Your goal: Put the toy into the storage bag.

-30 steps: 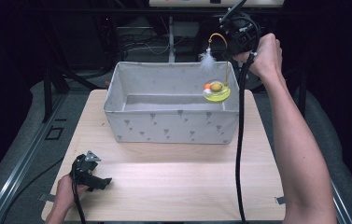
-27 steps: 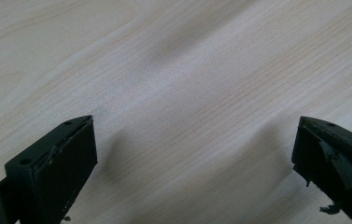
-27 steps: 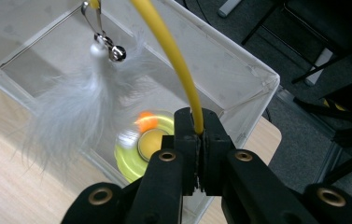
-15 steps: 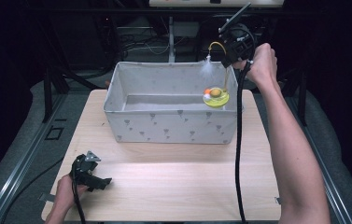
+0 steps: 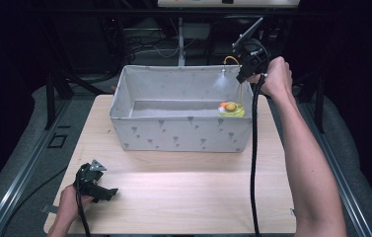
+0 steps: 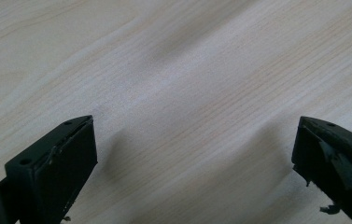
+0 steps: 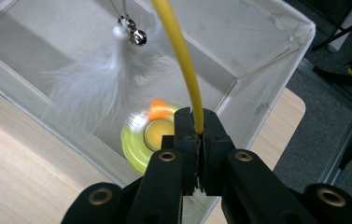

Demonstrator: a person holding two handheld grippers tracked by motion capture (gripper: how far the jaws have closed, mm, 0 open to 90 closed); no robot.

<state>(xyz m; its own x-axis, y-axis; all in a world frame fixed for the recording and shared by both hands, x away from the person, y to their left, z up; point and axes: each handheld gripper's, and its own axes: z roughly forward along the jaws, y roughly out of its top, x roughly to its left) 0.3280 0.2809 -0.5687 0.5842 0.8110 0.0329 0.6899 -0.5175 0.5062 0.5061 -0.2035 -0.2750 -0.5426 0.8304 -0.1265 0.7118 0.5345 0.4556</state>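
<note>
Up at the far right corner of the pale grey fabric bin (image 5: 181, 131), the right gripper (image 7: 197, 128) pinches a thin yellow wand (image 7: 179, 51) between closed jaws; a white feather with a small silver bell (image 7: 134, 35) dangles over a lime-green round toy (image 5: 231, 110) inside the bin. Meanwhile the left gripper (image 5: 96, 183) rests spread wide on the light wood-grain table (image 5: 193, 197) near its front left corner. Dark floor and black metal frames surround the table. No writing is legible.
</note>
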